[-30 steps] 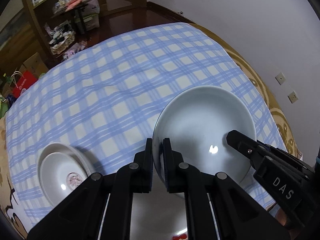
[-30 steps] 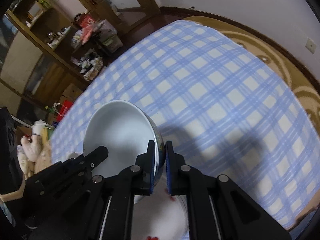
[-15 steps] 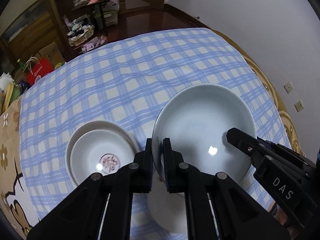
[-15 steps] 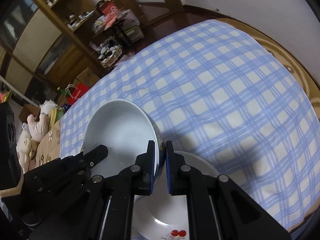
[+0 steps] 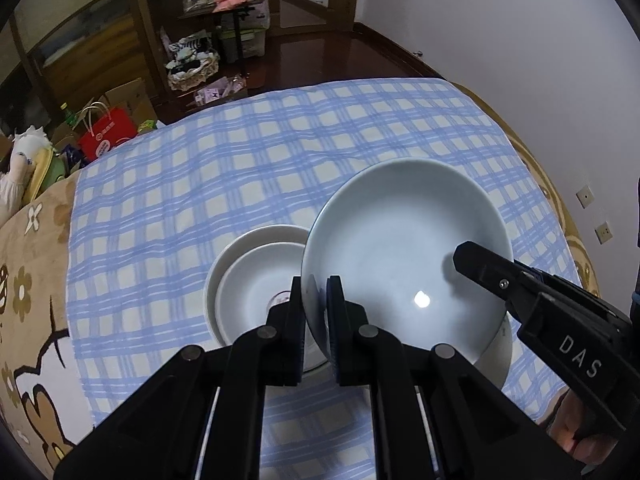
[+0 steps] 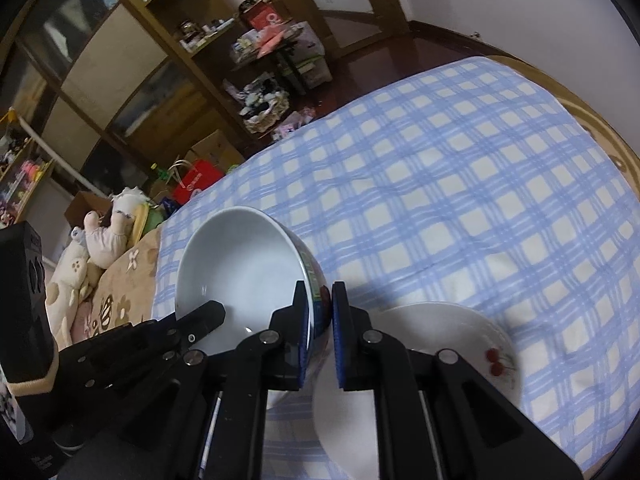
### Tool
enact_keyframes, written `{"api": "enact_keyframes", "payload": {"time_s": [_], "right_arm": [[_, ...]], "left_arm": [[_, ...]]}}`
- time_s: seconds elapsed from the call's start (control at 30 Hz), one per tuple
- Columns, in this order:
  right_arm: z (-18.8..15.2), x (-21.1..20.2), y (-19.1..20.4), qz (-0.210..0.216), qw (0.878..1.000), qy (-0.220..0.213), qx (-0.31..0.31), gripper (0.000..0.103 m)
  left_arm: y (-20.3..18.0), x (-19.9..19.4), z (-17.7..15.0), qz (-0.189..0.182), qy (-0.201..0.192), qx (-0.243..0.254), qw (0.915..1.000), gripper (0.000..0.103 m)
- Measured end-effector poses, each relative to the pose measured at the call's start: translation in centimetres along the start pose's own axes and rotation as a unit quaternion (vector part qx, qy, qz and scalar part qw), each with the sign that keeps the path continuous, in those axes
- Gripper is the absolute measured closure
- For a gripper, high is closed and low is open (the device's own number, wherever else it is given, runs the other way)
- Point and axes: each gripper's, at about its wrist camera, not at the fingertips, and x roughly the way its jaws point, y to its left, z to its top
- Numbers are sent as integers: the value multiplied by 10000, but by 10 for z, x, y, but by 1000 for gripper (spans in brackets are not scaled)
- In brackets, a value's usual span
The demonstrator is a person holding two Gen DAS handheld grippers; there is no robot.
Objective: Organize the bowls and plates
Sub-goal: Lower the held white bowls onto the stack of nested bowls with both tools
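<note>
The left gripper (image 5: 316,296) is clamped on the near rim of a large white bowl (image 5: 404,256), one finger inside the rim and one outside. The right gripper (image 6: 320,304) pinches the opposite rim of the same bowl (image 6: 240,272) in the same way, so both hands carry it together, tilted and lifted above the table. In the right wrist view the bowl's outer wall shows a coloured pattern just by the fingers. In the left wrist view the right gripper reaches in from the lower right, with the letters DAS on its black body.

Just left of the held bowl, and partly hidden behind it, a smaller white bowl (image 5: 256,288) sits inside a white plate (image 5: 224,264) on the tablecloth; a reddish mark shows at the bottom of that bowl. Below the held bowl lies another white plate (image 6: 440,344) with red cherries painted near its rim.

All of this is over a blue and white checked tablecloth (image 5: 248,168) that covers most of the table. At its left edge a tan cloth with a flower print (image 5: 36,240) shows. Beyond the table stand wooden shelves (image 6: 120,60) crowded with small things, a red paper bag (image 5: 106,136) on the floor, and a plush toy (image 6: 104,236).
</note>
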Motion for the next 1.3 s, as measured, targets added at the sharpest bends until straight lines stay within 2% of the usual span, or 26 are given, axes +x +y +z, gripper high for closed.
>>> {"api": "enact_keyframes", "payload": {"time_s": [0.3,0.67,1.3], "right_arm": [[-10,13,25,-81,9996,4,-271,91],[-17,31,35,-38,9990,137,-431,91],[-28,74,41,-163,9956,531,-750,91]], "left_arm": [[26,5,-10,-68,86,-260,9996,92],[41,17,-21,70,159,-253,9995,92],[66,53,-34,0,516,-516,9973,92]]}}
